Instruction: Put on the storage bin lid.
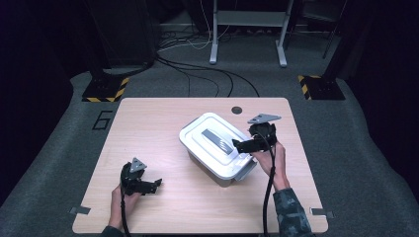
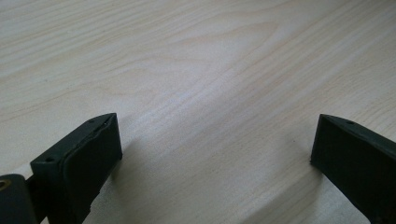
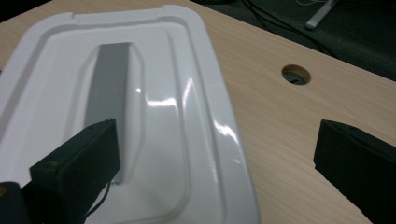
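A white plastic box [image 1: 217, 148] with a white lid [image 3: 154, 121] and a grey handle strip [image 3: 108, 88] stands at the middle of the wooden table [image 1: 148, 128]. My right gripper [image 1: 242, 145] hovers over the box's right edge, jaws open, one over the lid and one past its rim. In the right gripper view that gripper [image 3: 217, 163] holds nothing. My left gripper [image 1: 150, 186] rests low near the table's front left, open, with bare wood between its jaws in the left gripper view [image 2: 212, 154].
A round cable hole [image 1: 237, 110] sits in the table near its far edge, behind the box. Grey carpet, cables and stand bases with yellow-black tape [image 1: 106, 89] surround the table.
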Demonstrator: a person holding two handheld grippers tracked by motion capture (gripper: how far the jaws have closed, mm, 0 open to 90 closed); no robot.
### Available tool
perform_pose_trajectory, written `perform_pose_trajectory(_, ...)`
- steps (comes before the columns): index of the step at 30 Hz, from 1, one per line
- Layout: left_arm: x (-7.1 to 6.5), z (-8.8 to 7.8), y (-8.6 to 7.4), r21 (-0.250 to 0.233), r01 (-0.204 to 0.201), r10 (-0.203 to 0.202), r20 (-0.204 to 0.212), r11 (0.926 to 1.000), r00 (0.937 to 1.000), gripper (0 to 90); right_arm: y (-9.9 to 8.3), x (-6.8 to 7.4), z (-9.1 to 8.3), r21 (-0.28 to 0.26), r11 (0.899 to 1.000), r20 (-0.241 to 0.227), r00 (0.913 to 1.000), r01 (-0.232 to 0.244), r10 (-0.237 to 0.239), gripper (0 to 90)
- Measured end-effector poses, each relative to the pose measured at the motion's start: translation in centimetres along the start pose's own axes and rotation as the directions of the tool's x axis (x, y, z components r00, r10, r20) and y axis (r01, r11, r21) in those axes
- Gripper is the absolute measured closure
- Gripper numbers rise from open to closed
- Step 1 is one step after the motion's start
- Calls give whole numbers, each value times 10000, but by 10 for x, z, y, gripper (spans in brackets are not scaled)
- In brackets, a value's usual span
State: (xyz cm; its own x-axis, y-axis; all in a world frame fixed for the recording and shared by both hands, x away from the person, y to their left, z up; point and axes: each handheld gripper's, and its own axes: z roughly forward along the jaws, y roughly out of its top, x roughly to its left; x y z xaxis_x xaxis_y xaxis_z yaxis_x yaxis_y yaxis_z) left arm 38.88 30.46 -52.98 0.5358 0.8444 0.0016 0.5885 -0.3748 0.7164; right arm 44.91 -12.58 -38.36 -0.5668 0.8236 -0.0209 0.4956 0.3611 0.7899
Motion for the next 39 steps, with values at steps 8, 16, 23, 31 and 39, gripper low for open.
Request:
perform_pose_trajectory(8, 0, 0, 0, 0, 2, -2, -12, 10000, 10000, 15, -25, -36, -19, -152, 9959, 600, 9941, -890, 898, 0)
perform_pose_trajectory(16, 0, 0, 0, -2, -2, 2, -11, 10000, 10000, 14, -60, -64, -32, -100, 9851, 1089, 9791, -1719, 1719, 1)
perform_pose_trajectory(23, 0, 0, 0, -11, -2, 2, -13, 10000, 10000, 14, -92, -72, -25, 381, 9775, 1388, 9699, -2073, 2002, 2)
perform_pose_trajectory(31, 0, 0, 0, -9, -12, 12, -10, 10000, 10000, 15, -137, -69, -4, 1034, 9638, 1613, 9603, -2456, 2274, 0)
perform_pose_trajectory(39, 0, 0, 0, -15, -5, 5, -7, 10000, 10000, 15, -169, -60, 10, 1246, 9651, 1882, 9606, -2302, 2048, 0)
